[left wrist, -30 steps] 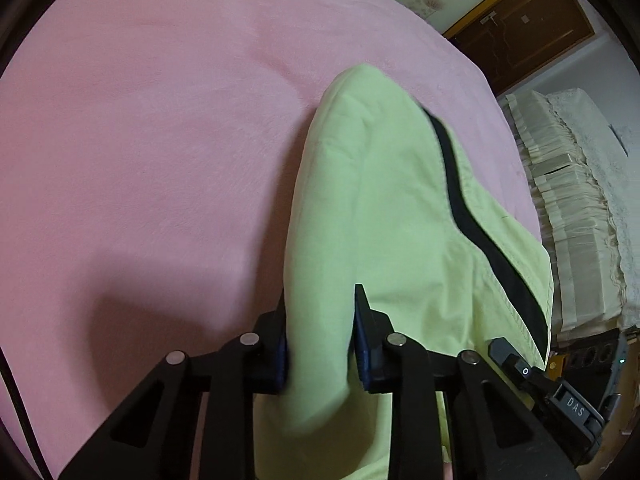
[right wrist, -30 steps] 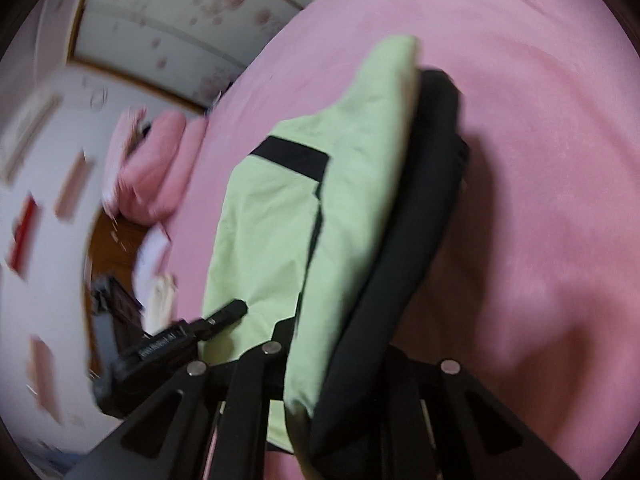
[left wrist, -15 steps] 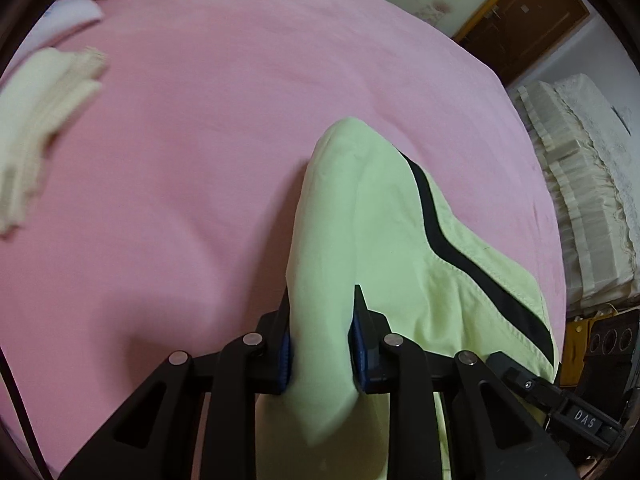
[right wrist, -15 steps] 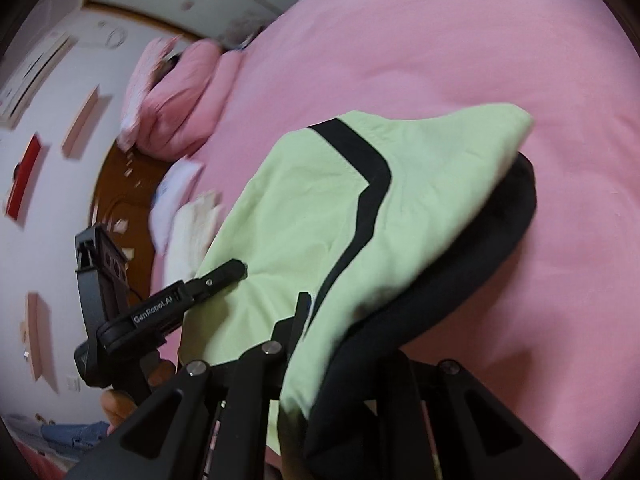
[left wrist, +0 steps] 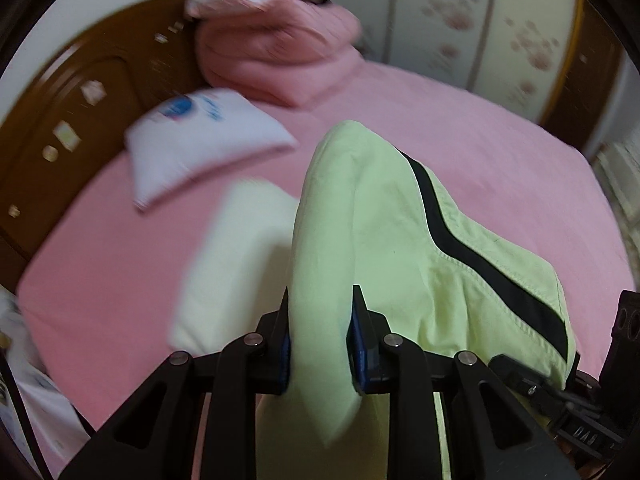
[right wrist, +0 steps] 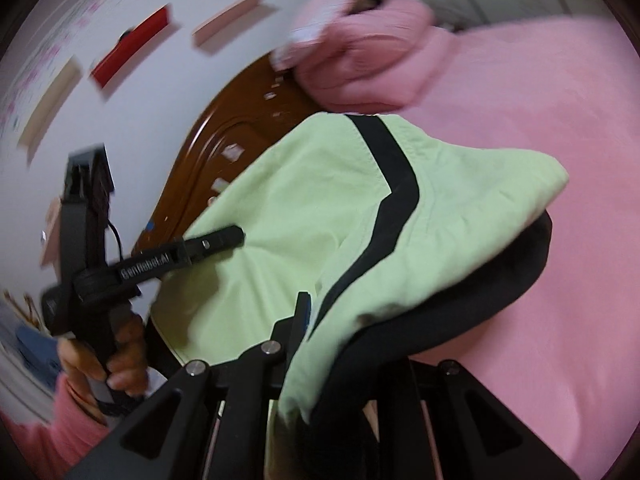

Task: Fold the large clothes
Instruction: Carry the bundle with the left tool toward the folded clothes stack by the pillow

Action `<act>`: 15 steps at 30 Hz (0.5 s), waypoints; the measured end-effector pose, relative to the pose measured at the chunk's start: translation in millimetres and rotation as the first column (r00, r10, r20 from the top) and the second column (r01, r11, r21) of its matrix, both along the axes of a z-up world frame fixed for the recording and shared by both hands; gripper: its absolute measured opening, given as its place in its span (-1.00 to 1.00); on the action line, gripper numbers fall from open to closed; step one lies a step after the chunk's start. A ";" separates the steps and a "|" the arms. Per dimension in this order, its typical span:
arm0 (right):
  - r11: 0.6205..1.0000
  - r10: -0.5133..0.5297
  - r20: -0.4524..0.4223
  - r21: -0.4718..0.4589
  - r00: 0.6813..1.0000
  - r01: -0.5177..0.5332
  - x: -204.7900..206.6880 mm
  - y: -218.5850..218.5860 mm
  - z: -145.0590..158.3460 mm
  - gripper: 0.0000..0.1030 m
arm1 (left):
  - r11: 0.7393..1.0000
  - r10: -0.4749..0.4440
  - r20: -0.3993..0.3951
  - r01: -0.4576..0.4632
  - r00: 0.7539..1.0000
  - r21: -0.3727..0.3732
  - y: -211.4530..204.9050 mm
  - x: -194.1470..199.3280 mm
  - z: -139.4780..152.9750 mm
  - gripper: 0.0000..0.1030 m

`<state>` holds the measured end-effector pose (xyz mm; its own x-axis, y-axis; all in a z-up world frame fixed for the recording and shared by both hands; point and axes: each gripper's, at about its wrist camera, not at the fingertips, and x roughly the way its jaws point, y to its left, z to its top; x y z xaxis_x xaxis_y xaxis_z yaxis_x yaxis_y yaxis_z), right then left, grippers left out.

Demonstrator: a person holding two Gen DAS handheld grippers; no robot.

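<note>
1. Bed (left wrist: pixel 500 152) w/ pink sheet fills both views. L wrist view alone shows a white pillow (left wrist: pixel 200 148) far left, a blurred cream folded cloth (left wrist: pixel 236 256) just left of the garment, and flowered wall panels (left wrist: pixel 460 20) at far end. R wrist view alone shows the white wall w/ red and tan shelves (right wrist: pixel 132 44) and the person's left hand (right wrist: pixel 108 356), pink sleeve, gripping the other tool's handle.
2. Brown headboard (left wrist: pixel 80 108) and stacked pink bedding (left wrist: pixel 280 52) appear in both views.
3. Light green garment (left wrist: pixel 360 240) w/ black stripe hangs above the bed, held up between the two tools. In L view its long axis runs from near, at the jaws, up to a rounded peak pointing far. In R view (right wrist: pixel 300 216) it spreads left-right; black lining shows under its right edge.
4. Left gripper (left wrist: pixel 320 340): jaws narrow, blue pads pinching a thick fold of green cloth; also seen from the side in R view (right wrist: pixel 224 238).
5. Right gripper (right wrist: pixel 320 344): jaws near closed, clamped on green + black layers; right finger hidden by cloth.
</note>
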<state>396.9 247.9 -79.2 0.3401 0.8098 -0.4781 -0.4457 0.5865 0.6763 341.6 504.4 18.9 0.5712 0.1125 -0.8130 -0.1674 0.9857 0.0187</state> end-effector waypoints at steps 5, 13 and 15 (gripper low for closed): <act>0.999 0.012 0.101 -0.046 0.995 -0.007 42.0 83.8 -34.2 -0.73 | 0.994 0.060 0.078 -0.066 0.995 0.081 79.7 34.2 -33.7 -0.56; 0.976 0.012 0.032 -0.219 0.999 -0.005 73.1 121.5 -148.4 -0.33 | 0.979 0.138 0.059 -0.145 0.989 0.140 133.6 74.7 -179.8 -0.21; 0.984 -0.004 -0.006 -0.177 1.000 0.003 70.8 111.4 -150.7 -0.29 | 0.983 0.134 0.071 -0.142 0.988 0.120 134.9 73.6 -179.9 -0.20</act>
